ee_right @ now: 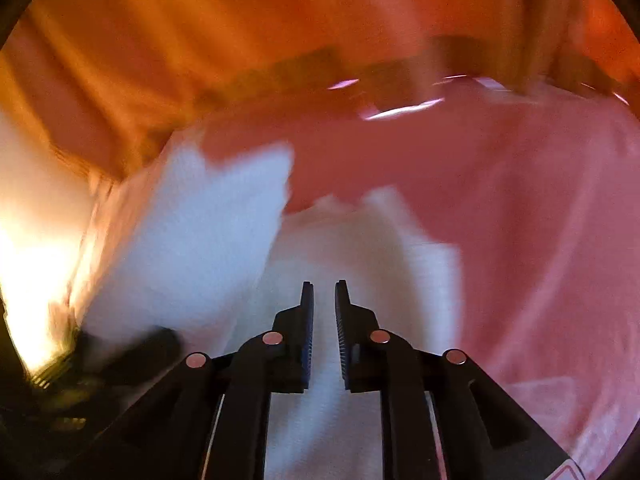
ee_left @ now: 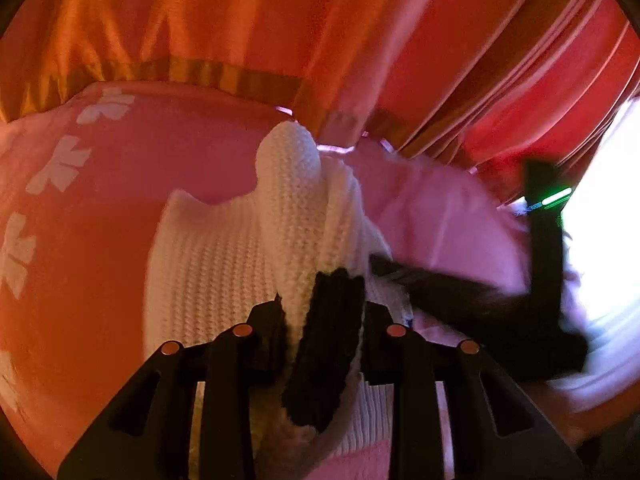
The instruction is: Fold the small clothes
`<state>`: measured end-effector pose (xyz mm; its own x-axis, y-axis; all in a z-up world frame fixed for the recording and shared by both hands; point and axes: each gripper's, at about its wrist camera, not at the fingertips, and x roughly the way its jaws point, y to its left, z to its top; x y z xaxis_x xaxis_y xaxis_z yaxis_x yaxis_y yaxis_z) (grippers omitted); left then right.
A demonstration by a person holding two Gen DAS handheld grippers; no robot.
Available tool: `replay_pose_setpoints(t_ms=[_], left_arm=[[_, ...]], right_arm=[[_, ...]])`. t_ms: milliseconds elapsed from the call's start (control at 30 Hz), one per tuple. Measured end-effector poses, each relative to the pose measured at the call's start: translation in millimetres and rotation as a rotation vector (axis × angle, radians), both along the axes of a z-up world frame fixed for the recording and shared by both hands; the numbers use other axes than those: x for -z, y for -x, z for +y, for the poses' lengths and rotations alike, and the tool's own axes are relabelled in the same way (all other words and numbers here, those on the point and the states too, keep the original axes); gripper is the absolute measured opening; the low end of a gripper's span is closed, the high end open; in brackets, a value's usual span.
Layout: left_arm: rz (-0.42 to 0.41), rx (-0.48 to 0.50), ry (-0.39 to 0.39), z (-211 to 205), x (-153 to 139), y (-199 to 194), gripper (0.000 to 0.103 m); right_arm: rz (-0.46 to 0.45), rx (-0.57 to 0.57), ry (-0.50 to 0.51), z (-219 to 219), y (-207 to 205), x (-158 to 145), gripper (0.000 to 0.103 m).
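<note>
So, left gripper (ee_left: 324, 312) clamped on white knit sweater (ee_left: 224, 264), black trim (ee_left: 326, 344) bunched between fingers. Sweater lifted partly off pink bedspread (ee_left: 100, 240), near far edge by orange curtain (ee_left: 240, 20). Right gripper (ee_right: 324, 300) narrow gap, holding nothing, hovering over sweater. Right view badly blurred.

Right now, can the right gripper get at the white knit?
Probably yes. The right gripper, jaws slightly apart and empty, hangs directly over the white knit with nothing between; the left gripper already pinches it.
</note>
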<state>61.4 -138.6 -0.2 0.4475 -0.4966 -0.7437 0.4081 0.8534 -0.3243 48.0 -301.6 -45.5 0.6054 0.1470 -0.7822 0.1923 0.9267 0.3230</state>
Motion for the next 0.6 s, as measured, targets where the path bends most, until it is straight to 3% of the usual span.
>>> replay_pose_setpoints(t_ms=[100,167,200,267,333,400,467,533,600], left_arm=[[0.013,0.015,-0.072,-33.5,18.8,13.9,0.045],[0.048,0.073,-0.023,-38.0,20.6,26.2,0.061],[0.047,0.101,0.012,-34.2,15.8,35.1,0.064],[-0.014,0.106,0.039,-14.9,1.6,47.0,0.083],[-0.112,0.098,0.037,6.9,-13.9,55.5,0.088],[-0.258,0.052,-0.017,34.8,-26.6,61.7,0.092],[-0.329,0.008,-0.057,54.4,-27.1,56.6,0.095],[-0.348,-0.041,-0.09,74.6,-16.6,49.3,0.095],[-0.308,-0.078,-0.069,93.6,-3.2,39.6,0.095]], right_arm=[[-0.01,0.047,-0.05,-29.4,21.1,-3.8,0.02],[-0.008,0.039,-0.049,-31.4,30.3,-4.6,0.02],[-0.009,0.024,-0.049,-32.3,35.1,-4.6,0.024],[-0.009,0.0,-0.058,-33.8,39.8,-4.4,0.032],[-0.003,-0.038,-0.079,-30.9,45.3,4.1,0.038],[0.021,-0.09,-0.116,-23.7,45.2,12.7,0.044],[0.043,-0.126,-0.151,-9.2,46.7,19.2,0.048],[0.074,-0.175,-0.197,5.8,44.6,29.3,0.05],[0.096,-0.19,-0.215,15.9,41.9,38.9,0.052]])
